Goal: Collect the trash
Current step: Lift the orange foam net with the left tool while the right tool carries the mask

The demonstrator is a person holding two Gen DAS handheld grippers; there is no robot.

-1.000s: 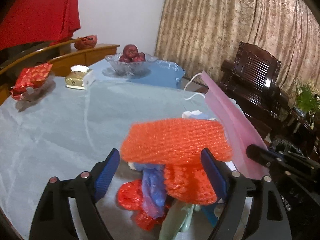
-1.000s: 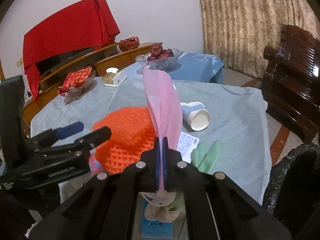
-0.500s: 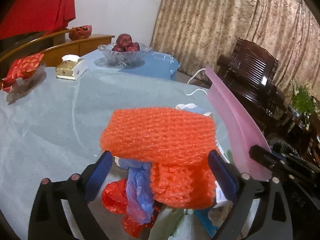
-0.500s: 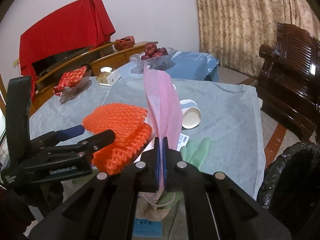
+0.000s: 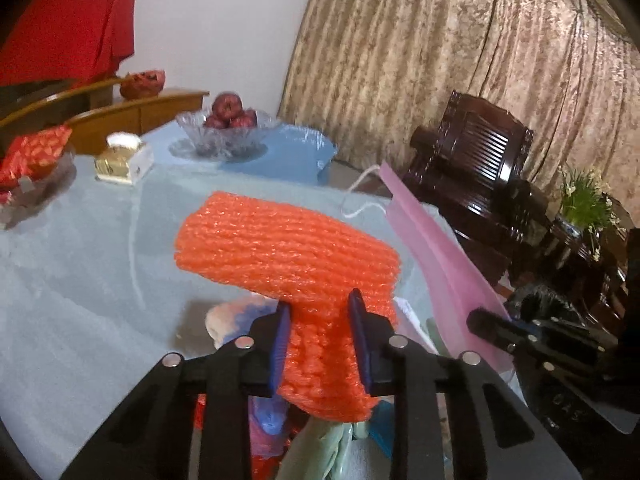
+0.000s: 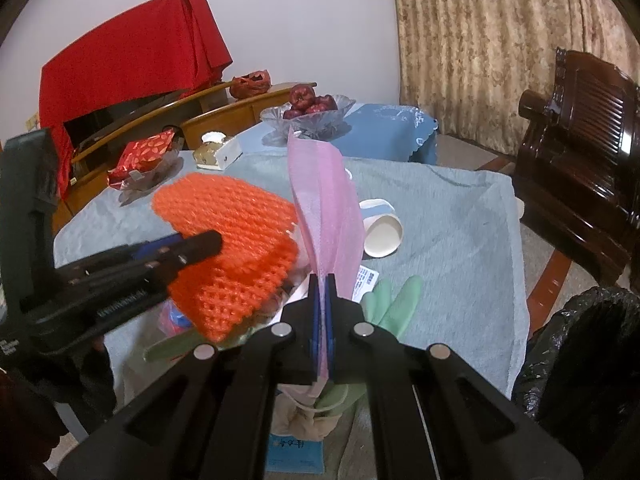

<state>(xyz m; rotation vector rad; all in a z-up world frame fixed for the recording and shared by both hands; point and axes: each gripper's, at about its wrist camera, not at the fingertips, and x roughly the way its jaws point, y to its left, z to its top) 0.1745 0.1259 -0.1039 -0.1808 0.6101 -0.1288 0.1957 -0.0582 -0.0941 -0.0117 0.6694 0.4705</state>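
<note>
Orange foam net (image 5: 288, 256): light, squashy; left gripper (image 5: 320, 344) clamped on its 6 o'clock tail (best hold). Right gripper (image 6: 321, 316) pinches pink mask (image 6: 326, 216).

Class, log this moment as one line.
left gripper: shut on orange foam net | right gripper: shut on pink mask | both lifted

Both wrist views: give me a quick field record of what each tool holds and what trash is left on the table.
left tool: shut on the orange foam net, lifted off the table
right tool: shut on the pink mask, which stands upright
trash bag: black, open, off the table's right edge
left on table: paper cup on its side, green glove, printed slip, blue and red wrappers under the net
not trash, far end: fruit bowl, tissue box
table cover: pale blue cloth
</note>
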